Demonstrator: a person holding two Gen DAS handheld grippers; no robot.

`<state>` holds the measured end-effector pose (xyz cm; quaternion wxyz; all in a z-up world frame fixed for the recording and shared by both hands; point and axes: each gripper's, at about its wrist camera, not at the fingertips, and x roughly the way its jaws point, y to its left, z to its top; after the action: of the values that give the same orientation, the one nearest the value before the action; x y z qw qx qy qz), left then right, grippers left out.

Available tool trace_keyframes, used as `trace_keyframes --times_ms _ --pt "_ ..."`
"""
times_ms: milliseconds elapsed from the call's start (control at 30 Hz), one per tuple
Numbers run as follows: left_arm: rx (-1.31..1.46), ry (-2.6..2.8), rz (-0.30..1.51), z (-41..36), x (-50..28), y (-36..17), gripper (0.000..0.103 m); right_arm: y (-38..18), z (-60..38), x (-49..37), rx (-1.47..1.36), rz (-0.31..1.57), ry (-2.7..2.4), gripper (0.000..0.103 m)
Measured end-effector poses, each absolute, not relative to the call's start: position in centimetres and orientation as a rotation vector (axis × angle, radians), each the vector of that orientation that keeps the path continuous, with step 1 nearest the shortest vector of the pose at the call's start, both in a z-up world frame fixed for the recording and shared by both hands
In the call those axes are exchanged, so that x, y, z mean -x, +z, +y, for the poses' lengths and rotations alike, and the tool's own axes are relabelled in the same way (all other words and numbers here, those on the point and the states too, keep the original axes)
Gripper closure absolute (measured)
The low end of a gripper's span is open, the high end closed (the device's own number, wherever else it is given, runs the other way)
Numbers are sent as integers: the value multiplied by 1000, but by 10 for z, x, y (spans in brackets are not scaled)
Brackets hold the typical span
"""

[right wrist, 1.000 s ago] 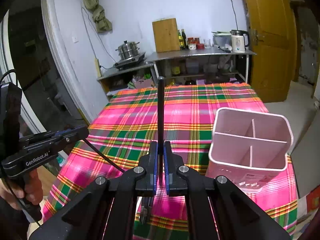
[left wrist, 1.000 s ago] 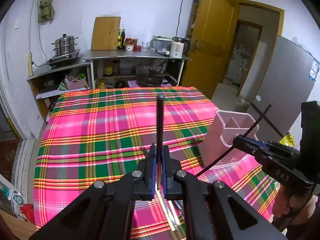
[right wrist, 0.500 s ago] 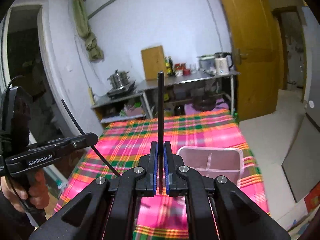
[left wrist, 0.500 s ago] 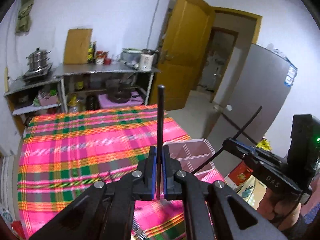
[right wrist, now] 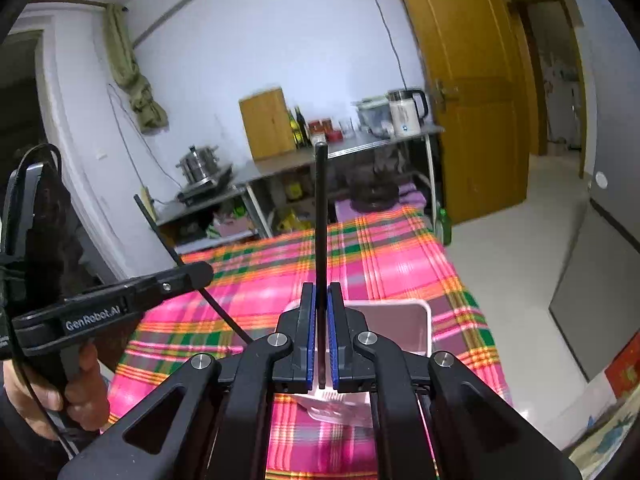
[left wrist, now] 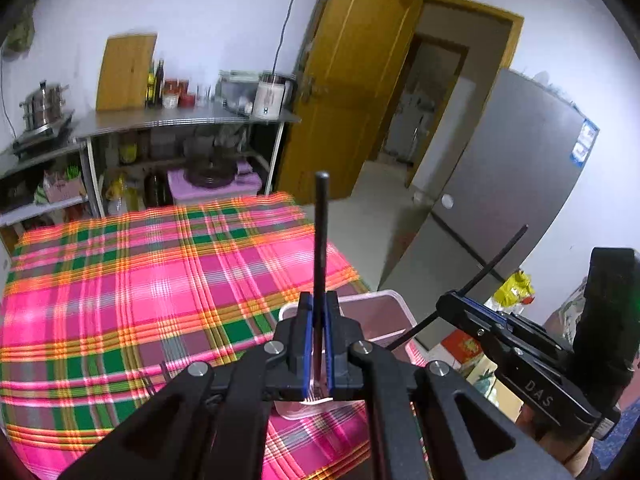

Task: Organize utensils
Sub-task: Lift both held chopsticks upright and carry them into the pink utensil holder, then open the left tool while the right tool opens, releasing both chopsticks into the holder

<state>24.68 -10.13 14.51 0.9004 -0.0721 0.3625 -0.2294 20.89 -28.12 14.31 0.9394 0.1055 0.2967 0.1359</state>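
My left gripper (left wrist: 316,308) is shut on a black chopstick (left wrist: 321,236) that stands straight up between the blue pads. My right gripper (right wrist: 320,300) is shut on a second black chopstick (right wrist: 320,208), also upright. Both are held above the pink utensil holder (left wrist: 390,312), which stands near the table's right edge and is mostly hidden behind the fingers; it also shows in the right wrist view (right wrist: 404,324). The right gripper shows in the left wrist view (left wrist: 452,304), and the left gripper shows in the right wrist view (right wrist: 200,272).
The table carries a pink and green plaid cloth (left wrist: 140,280). A steel shelf (left wrist: 180,120) with a kettle, bottles, a cutting board and a pot stands behind it. A yellow door (left wrist: 352,80) and a grey fridge (left wrist: 500,200) are to the right.
Both grippers have moved up and over the pink holder with their chopsticks. The holder now lies right under the fingers instead of off to the side.
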Motion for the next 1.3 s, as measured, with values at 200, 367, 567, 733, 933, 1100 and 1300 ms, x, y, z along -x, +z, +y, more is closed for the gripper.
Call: trace_keyframes --times_ms 200,367,567,733,933,1100,1300 --pt "147 -462 837 -107 -265 103 97 103 -278 -229 -204 698 271 98" --pt "152 -473 853 -108 -269 91 97 87 -278 -239 -194 740 258 98" --pt "165 -466 826 -105 -268 90 79 85 -280 -243 -176 749 228 97" --pt "188 -460 784 -97 -260 100 77 94 -280 -236 -157 720 202 91" --pt "202 -450 732 -83 -239 112 57 105 -279 -218 -138 678 191 89" --pt "199 -441 695 -73 -218 121 57 115 -277 -201 -124 645 190 86" --pt "192 -425 656 -61 -193 127 57 125 -267 -179 -104 605 206 84"
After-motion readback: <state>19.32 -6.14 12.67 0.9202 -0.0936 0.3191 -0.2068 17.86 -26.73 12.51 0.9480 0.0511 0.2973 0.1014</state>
